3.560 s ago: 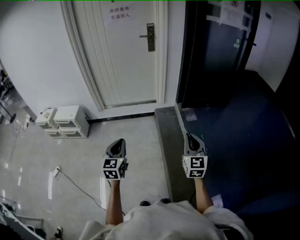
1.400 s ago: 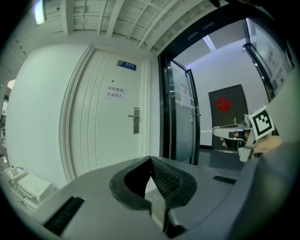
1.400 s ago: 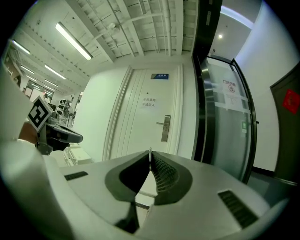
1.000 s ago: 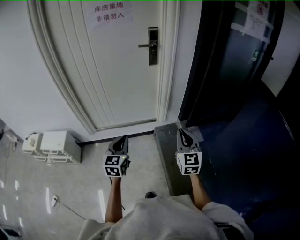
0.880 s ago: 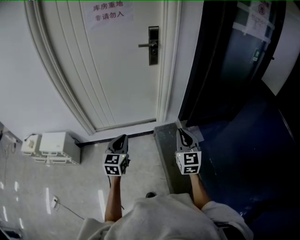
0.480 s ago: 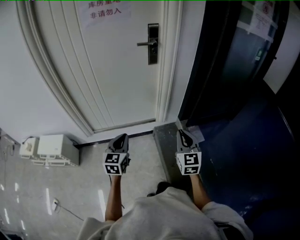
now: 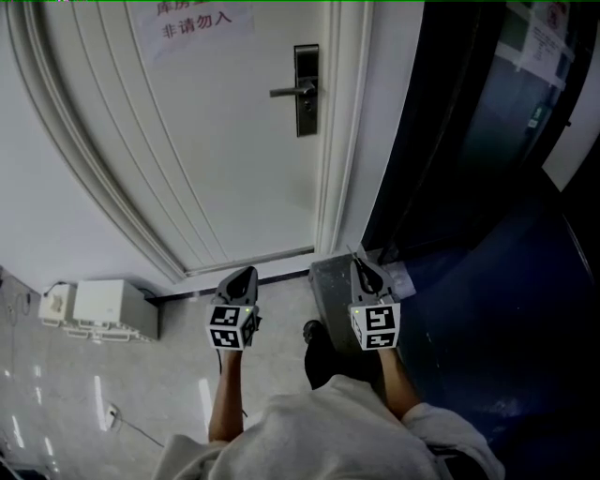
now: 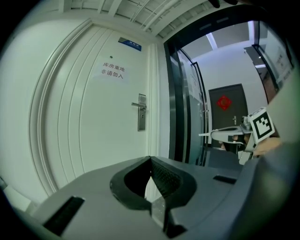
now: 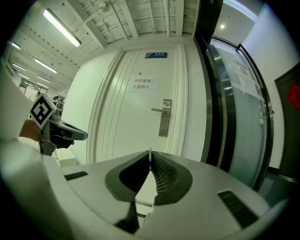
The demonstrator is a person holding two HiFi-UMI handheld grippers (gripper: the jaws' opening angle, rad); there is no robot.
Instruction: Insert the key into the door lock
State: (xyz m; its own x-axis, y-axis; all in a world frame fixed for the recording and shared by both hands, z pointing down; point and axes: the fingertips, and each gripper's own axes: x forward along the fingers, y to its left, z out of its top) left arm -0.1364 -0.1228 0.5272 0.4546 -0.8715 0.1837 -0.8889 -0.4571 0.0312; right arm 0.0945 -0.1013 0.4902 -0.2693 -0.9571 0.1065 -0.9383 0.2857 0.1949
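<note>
Paper sign [image 7: 192,21] on white door [image 7: 234,159]: I read 非请勿入 on lower line. Upper line cut off in head view; left gripper view gives 库房重地. Blue plate [image 9: 156,55] above door, print too small for me.

Right tongs [image 7: 359,269] pinched tight on key [image 9: 150,153]. Only thin blade edge shows past tips, long axis along jaws, pointing at door, well short of lock [image 7: 306,89].

Left tongs [image 7: 244,274] closed, tips touching, holding nothing.

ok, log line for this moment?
left gripper: shut, empty | right gripper: shut on key | lock: on door ahead, untouched | key: not yet inserted
</note>
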